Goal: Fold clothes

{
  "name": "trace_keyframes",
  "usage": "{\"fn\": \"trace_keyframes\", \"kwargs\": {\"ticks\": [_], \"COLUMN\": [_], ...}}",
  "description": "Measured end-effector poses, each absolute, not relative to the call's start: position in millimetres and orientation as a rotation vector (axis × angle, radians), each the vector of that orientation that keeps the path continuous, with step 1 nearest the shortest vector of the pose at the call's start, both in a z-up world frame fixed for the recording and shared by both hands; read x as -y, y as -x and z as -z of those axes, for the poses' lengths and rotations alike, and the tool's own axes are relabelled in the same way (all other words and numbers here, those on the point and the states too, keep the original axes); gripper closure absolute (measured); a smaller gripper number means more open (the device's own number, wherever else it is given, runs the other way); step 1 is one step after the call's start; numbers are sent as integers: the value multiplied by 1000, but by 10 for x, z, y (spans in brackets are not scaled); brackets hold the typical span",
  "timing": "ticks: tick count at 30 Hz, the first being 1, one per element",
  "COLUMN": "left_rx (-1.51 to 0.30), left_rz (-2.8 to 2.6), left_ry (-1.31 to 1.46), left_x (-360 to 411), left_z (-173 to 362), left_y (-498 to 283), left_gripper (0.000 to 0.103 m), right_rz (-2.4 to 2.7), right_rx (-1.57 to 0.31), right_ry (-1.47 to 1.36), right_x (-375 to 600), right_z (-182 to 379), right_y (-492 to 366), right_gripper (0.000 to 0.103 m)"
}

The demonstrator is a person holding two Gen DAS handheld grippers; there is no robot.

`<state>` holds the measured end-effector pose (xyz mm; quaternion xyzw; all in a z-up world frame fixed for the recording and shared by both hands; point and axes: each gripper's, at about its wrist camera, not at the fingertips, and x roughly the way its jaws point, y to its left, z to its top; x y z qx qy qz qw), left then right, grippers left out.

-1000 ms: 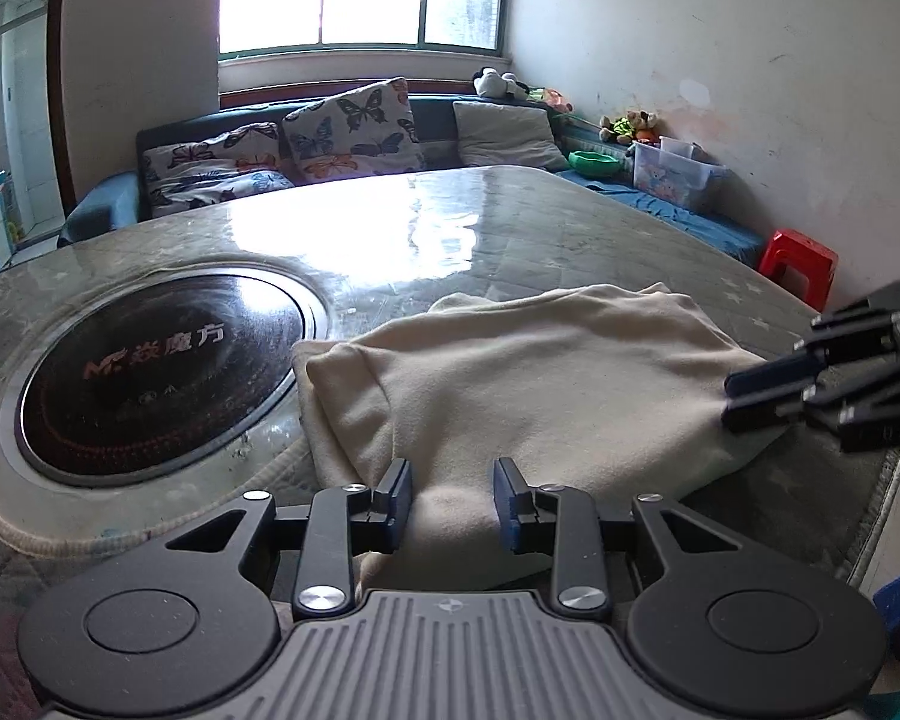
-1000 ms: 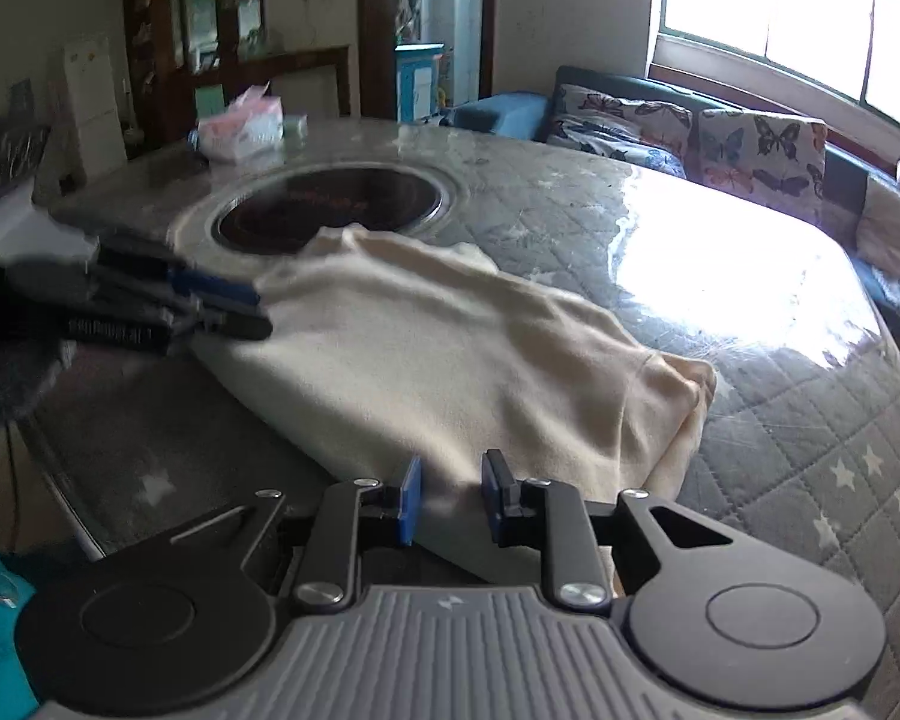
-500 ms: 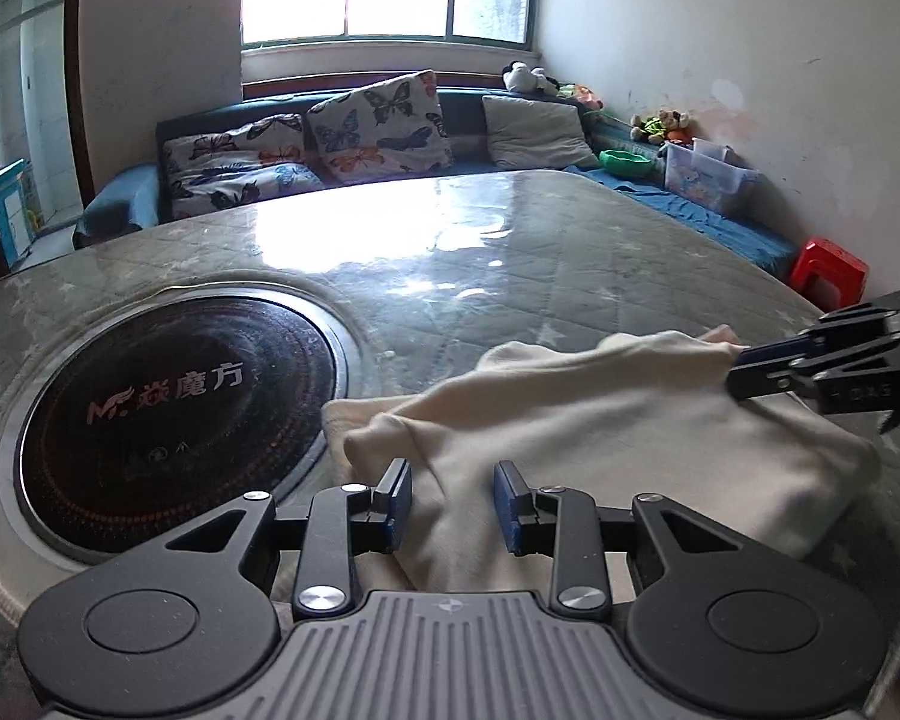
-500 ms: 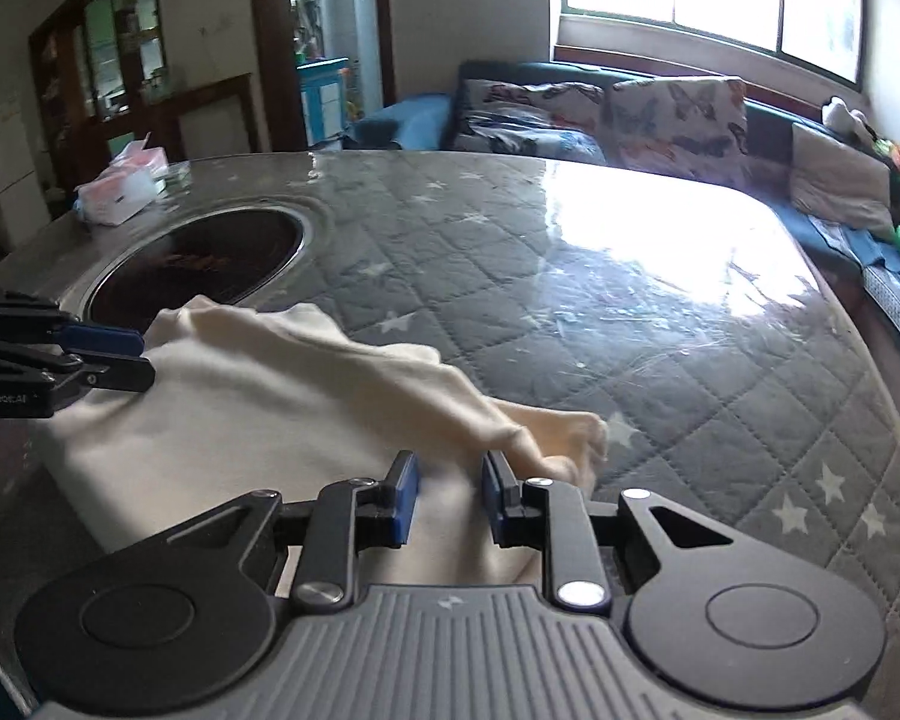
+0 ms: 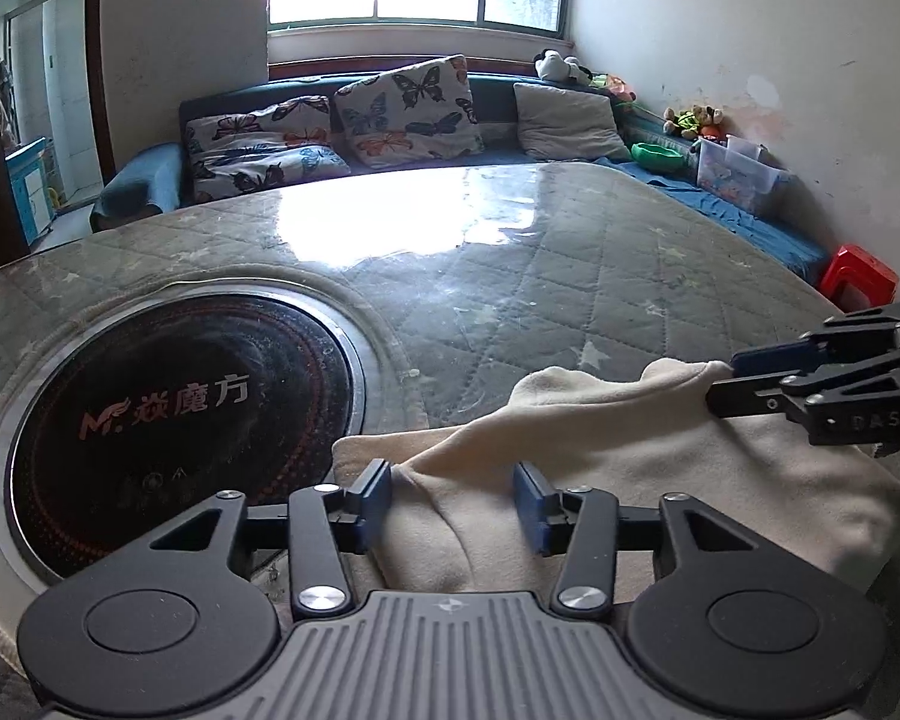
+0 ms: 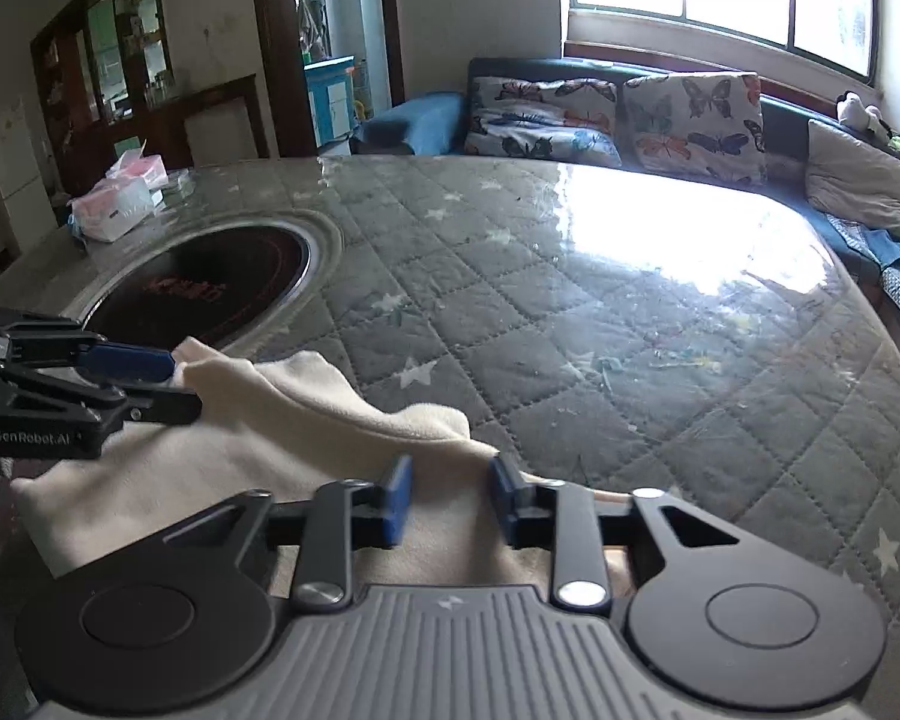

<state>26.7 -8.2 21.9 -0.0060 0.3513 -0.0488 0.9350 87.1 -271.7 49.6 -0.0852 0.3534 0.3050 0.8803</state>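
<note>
A cream garment lies bunched at the near edge of the quilted table; it also shows in the right wrist view. My left gripper is open, its fingers straddling the garment's near left part. My right gripper is open over the garment's right end. In the left wrist view the right gripper reaches in from the right, its fingertips at a raised fold. In the right wrist view the left gripper sits at the garment's left corner.
A round black hotplate is set into the table left of the garment. A tissue pack lies at the far left. A sofa with butterfly cushions runs behind. A red stool stands at the right.
Both grippers have pulled the garment's far edge toward the near table edge, folding it over itself. The jaws have opened wider than before.
</note>
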Motion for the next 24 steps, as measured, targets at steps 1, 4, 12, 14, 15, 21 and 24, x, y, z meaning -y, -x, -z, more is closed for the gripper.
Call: {"fn": "trace_keyframes", "kwargs": {"ticks": [1,4,12,14,15,21,24], "left_rx": [-720,-717,-697,-695,-695,-681,-680], "left_rz": [95,84,68,66,65,68,67], "left_ry": [15,14,8,5,7,22,25], "left_x": [93,133,232,261,268,311,334], "left_z": [-226,-262,-343,-355,-360,-376,-379], "left_y": [-257,-225,-34,7,30,197,269], "left_gripper": [48,40,14,12,10,0,0], "right_rz": [-632,-618,-578,-572,-570,-547,-539], "right_rx": [-727,-701,-645,-637,-634,-608,-602], "right_ry": [177,167,139,134,131,129,122], "right_x": [2726,2764,2883,2902,2912,2946,2949], "right_z": [-517,-579,-685,-693,-696,-684,-672], "right_y": [-848,-778,-520,-459,-426,-224,-130], "right_gripper": [58,47,18,15,12,0,0]}}
